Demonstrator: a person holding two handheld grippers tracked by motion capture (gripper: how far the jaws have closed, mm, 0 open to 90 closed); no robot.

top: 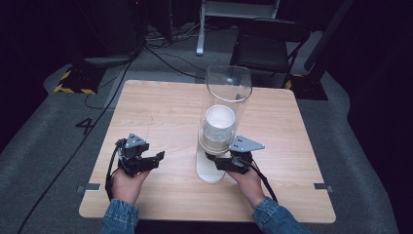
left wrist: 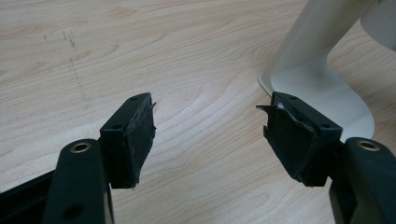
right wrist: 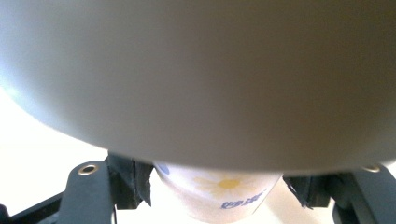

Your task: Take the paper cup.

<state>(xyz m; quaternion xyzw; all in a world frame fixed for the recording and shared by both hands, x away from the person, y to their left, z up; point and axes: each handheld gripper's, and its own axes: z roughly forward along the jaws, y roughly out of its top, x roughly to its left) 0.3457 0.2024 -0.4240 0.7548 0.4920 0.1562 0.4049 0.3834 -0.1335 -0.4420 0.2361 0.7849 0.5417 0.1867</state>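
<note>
Right gripper (right wrist: pixel 217 191) pads flank paper cup (right wrist: pixel 219 191); table edge near.

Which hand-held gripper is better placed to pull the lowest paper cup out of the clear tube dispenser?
Right. The right hand-held gripper is already under the clear tube dispenser, its jaws on either side of the white daisy-printed paper cup. The left hand-held gripper holds nothing over bare wooden table.

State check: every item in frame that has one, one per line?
Left gripper: open, empty, held low over the table.
Right gripper: shut on the bottom cup.
Bottom cup: pokes out below the tube, daisy print showing.
Tube: upright on its stand, partly filled.
Cup stack: nested inside the tube, mouths up.
</note>
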